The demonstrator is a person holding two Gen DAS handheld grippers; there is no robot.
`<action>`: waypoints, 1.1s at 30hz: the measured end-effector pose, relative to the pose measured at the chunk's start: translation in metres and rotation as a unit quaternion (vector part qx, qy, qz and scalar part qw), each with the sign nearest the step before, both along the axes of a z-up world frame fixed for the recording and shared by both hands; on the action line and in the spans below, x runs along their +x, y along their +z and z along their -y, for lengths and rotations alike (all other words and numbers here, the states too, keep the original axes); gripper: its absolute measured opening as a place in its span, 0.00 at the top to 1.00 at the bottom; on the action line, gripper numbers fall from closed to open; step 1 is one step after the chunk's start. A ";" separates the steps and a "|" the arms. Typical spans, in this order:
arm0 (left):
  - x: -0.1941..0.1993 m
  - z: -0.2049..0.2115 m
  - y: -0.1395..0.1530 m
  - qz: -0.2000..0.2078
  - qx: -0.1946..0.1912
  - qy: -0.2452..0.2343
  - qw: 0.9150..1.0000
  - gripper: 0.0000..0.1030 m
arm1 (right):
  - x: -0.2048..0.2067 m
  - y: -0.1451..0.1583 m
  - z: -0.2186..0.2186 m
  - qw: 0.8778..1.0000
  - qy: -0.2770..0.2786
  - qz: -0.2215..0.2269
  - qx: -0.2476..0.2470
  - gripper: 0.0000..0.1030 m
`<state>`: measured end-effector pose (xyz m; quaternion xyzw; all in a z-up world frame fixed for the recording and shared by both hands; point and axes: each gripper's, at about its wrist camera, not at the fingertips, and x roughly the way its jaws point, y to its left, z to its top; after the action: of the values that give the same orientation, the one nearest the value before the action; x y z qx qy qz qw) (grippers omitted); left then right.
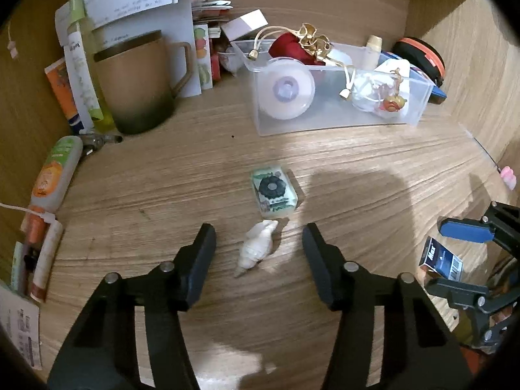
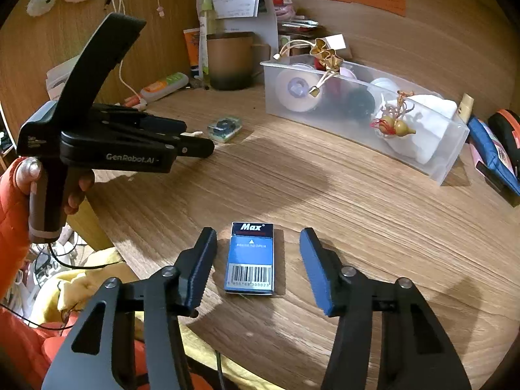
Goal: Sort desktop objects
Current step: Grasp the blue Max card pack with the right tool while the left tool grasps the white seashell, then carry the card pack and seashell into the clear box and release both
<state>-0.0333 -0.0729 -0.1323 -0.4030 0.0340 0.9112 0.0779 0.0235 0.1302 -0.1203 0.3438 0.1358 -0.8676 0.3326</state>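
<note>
A white seashell (image 1: 256, 247) lies on the wooden desk between the fingers of my open left gripper (image 1: 259, 253). Just beyond it lies a clear green block with a dark flower (image 1: 274, 191), also in the right wrist view (image 2: 225, 127). My right gripper (image 2: 257, 261) is open around a blue "Max" staple box (image 2: 250, 257), which stands on the desk; the box also shows in the left wrist view (image 1: 441, 257). A clear plastic bin (image 1: 334, 115) at the back holds a tape roll, a red pouch and small trinkets; it also shows in the right wrist view (image 2: 357, 120).
A brown mug (image 1: 138, 83), tubes (image 1: 57, 172) and papers crowd the back left. A blue case (image 2: 494, 159) and an orange-rimmed black case (image 1: 422, 57) lie right of the bin. The desk's front edge (image 2: 136, 269) curves at lower left, with yellow cloth below.
</note>
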 end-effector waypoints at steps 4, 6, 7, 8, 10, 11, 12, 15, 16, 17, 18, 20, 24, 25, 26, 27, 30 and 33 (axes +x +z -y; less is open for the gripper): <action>0.002 -0.001 0.000 -0.004 -0.001 -0.008 1.000 0.66 | 0.000 0.000 0.001 1.000 0.009 -0.001 -0.003 0.60; 0.003 -0.001 0.000 -0.004 -0.002 -0.009 1.000 0.70 | 0.000 0.000 0.001 1.000 0.014 -0.001 -0.003 0.66; 0.004 -0.001 0.000 -0.005 -0.002 -0.009 1.000 0.72 | 0.000 0.000 0.002 1.000 0.017 0.000 -0.003 0.69; 0.004 -0.001 0.000 -0.006 -0.003 -0.008 1.000 0.76 | 0.000 0.000 0.002 1.000 0.021 0.001 -0.003 0.74; 0.004 -0.003 0.000 -0.005 -0.005 -0.010 1.000 0.83 | -0.001 0.001 0.002 1.000 0.026 0.004 -0.002 0.76; 0.004 -0.003 0.000 -0.005 -0.006 -0.011 1.000 0.84 | -0.002 0.001 0.002 1.000 0.027 0.008 -0.004 0.76; 0.004 -0.004 0.000 -0.004 -0.008 -0.010 1.000 0.84 | -0.004 0.002 0.002 0.999 0.029 0.014 -0.008 0.76; 0.005 -0.007 0.000 -0.003 -0.013 -0.013 1.000 0.84 | -0.007 0.003 0.002 0.999 0.028 0.016 -0.003 0.76; 0.005 -0.008 0.000 -0.003 -0.014 -0.014 1.000 0.84 | -0.008 0.003 0.001 0.999 0.028 0.017 -0.003 0.76; 0.005 -0.009 0.000 -0.004 -0.015 -0.015 1.000 0.84 | -0.010 0.005 0.000 0.999 0.027 0.018 -0.004 0.76; 0.006 -0.010 0.001 -0.006 -0.017 -0.016 1.000 0.84 | -0.011 0.006 -0.001 0.999 0.026 0.018 -0.005 0.76; 0.006 -0.012 0.004 -0.010 -0.017 -0.018 1.000 0.84 | -0.014 0.012 -0.003 1.000 0.025 0.014 -0.009 0.76; 0.008 -0.015 0.015 -0.023 -0.015 -0.023 0.999 0.84 | -0.016 0.024 -0.007 1.000 0.020 0.000 -0.013 0.76; 0.008 -0.017 0.018 -0.027 -0.016 -0.025 0.999 0.84 | -0.017 0.027 -0.008 1.000 0.019 -0.002 -0.014 0.76; 0.008 -0.018 0.021 -0.029 -0.018 -0.028 0.999 0.84 | -0.018 0.031 -0.009 1.000 0.018 -0.004 -0.014 0.76; 0.009 -0.021 0.024 -0.035 -0.022 -0.029 0.999 0.84 | -0.019 0.033 -0.009 1.000 0.017 -0.005 -0.014 0.76; 0.009 -0.025 0.031 -0.047 -0.028 -0.031 0.998 0.84 | -0.023 0.043 -0.012 1.000 0.015 -0.012 -0.013 0.76; 0.010 -0.029 0.042 -0.060 -0.022 -0.034 0.997 0.84 | -0.028 0.054 -0.014 1.000 0.011 -0.025 -0.011 0.76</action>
<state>-0.0238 -0.0436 -0.0900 -0.3481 0.0718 0.9296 0.0976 -0.0043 0.1440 -0.0665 0.3166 0.1385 -0.8739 0.3419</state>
